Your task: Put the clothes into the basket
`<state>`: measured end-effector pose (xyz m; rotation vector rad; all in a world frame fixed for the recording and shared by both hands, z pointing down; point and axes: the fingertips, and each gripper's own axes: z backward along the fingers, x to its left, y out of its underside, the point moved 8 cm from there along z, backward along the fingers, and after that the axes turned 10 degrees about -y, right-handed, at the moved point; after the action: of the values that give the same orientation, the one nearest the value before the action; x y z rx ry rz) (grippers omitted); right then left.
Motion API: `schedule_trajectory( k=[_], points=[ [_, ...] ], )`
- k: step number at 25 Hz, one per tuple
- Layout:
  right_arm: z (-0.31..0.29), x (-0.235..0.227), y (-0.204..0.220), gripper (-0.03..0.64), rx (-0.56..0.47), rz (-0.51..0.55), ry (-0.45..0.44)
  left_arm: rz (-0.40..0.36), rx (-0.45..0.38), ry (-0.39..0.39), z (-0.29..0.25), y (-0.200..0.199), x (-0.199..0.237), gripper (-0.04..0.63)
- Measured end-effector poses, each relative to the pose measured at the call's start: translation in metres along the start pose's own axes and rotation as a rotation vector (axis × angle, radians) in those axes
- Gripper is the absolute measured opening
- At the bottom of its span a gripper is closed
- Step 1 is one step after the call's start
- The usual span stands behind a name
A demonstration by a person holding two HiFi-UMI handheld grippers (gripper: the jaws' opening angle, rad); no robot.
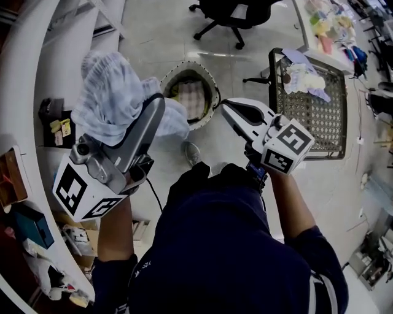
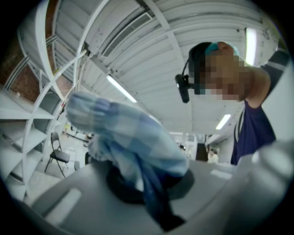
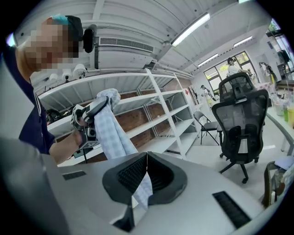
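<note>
A light blue checked garment [image 1: 110,98] hangs bunched over my left gripper [image 1: 156,105], which is shut on it and held high at the left. In the left gripper view the cloth [image 2: 128,137] spills out of the closed jaws. My right gripper [image 1: 225,108] is level at the middle right. Its jaws are shut, and a corner of the same checked cloth [image 3: 140,190] shows pinched between them. The right gripper view also shows the left gripper [image 3: 98,108] with the garment [image 3: 112,131] trailing down. A round white-rimmed basket [image 1: 213,83] stands on the floor below, with checked fabric inside.
A black mesh crate [image 1: 319,122] holding pale clothes stands at the right. White shelving [image 1: 37,73] curves along the left. A black office chair [image 1: 233,15] is at the top, and a cluttered table [image 1: 331,24] at the top right.
</note>
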<state>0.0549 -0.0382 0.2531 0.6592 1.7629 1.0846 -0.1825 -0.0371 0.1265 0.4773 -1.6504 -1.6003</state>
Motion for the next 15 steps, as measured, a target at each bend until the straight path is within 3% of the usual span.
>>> schedule_trajectory(
  k=[5, 15],
  points=[
    [-0.008, -0.019, 0.005, 0.005, 0.008, -0.007, -0.012, -0.001, 0.014, -0.006, -0.021, 0.005, 0.014, 0.035],
    [-0.008, -0.069, 0.015, 0.005, 0.059, -0.062, -0.085, -0.011, 0.05, -0.11, -0.064, 0.027, 0.044, 0.035]
  ],
)
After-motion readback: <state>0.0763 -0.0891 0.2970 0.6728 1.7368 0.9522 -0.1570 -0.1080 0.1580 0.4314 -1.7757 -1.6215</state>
